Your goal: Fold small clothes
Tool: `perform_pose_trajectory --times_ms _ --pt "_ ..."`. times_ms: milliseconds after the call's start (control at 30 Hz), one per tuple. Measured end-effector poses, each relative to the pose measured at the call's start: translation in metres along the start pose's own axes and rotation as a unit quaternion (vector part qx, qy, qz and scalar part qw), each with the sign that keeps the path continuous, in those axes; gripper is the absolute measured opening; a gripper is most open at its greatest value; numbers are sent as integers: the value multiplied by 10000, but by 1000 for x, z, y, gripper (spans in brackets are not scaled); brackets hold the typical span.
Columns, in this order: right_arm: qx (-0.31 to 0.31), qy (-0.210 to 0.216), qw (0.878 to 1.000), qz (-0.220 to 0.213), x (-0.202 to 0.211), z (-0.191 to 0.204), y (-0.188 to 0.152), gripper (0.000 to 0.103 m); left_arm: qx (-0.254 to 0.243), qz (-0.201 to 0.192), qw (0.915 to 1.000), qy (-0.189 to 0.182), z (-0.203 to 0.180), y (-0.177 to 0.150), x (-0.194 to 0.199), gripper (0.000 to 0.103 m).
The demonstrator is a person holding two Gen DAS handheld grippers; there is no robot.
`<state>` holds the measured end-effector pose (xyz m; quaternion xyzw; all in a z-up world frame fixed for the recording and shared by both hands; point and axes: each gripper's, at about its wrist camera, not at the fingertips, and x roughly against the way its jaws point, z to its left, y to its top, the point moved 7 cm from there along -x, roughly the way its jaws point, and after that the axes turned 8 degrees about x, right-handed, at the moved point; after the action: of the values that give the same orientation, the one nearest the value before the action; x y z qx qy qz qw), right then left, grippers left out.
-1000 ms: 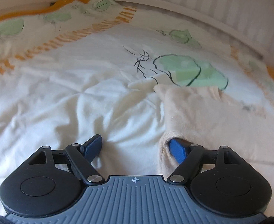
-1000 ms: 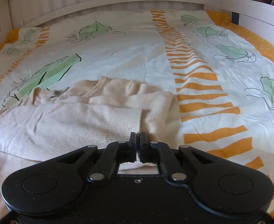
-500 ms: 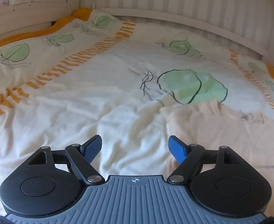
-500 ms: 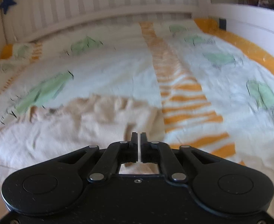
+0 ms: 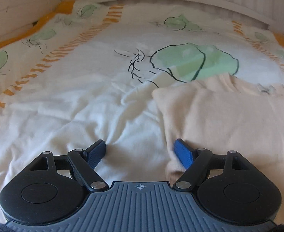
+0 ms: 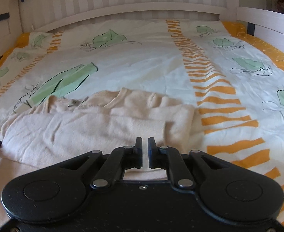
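Since the frame of a second ago, we find the right gripper no longer shut: its jaws have just been opening and now stand a narrow slit apart with nothing between them. In that earlier frame they were pressed together at the near edge of the garment. The left gripper keeps the same wide spread as before; its right-hand blue pad lay under a raised fold of cloth then and now sits at the cloth's edge, clear of it.

We record the cream sweater lying flat on the duvet cover, partly folded, one layer drawn across the body, the neckline towards the headboard. In the left wrist view the sweater occupies the right half, its left edge running just beside the blue pad; whether they touch we cannot tell. Both pairs of tongs hold nothing. The duvet cover carries green leaf prints and orange stripes, the stripes just right of the sweater.
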<state>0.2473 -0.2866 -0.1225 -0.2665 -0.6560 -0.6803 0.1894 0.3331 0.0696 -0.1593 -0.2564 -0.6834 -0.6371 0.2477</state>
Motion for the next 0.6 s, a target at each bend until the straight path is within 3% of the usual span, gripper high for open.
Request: perform_pose_trajectory --times_ms 167,200,300,333,567,600 --pt "2 162 9998 -120 4 20 -2 17 279 177 9990 -298 8 4 10 77" --pt "37 188 9997 -159 6 25 -3 21 314 197 9985 -395 8 11 12 77" --pt "37 421 9987 -279 9 42 -10 59 610 -5 9961 -638 8 38 17 77" --pt "19 511 9981 -333 10 46 -14 62 734 -28 9946 -728 10 46 14 77" --pt "90 703 9969 -346 12 67 -42 62 1509 883 9736 -1470 4 81 -35 76" --pt "72 705 9969 -353 12 66 -42 62 1544 997 9715 -1498 3 82 -43 71"
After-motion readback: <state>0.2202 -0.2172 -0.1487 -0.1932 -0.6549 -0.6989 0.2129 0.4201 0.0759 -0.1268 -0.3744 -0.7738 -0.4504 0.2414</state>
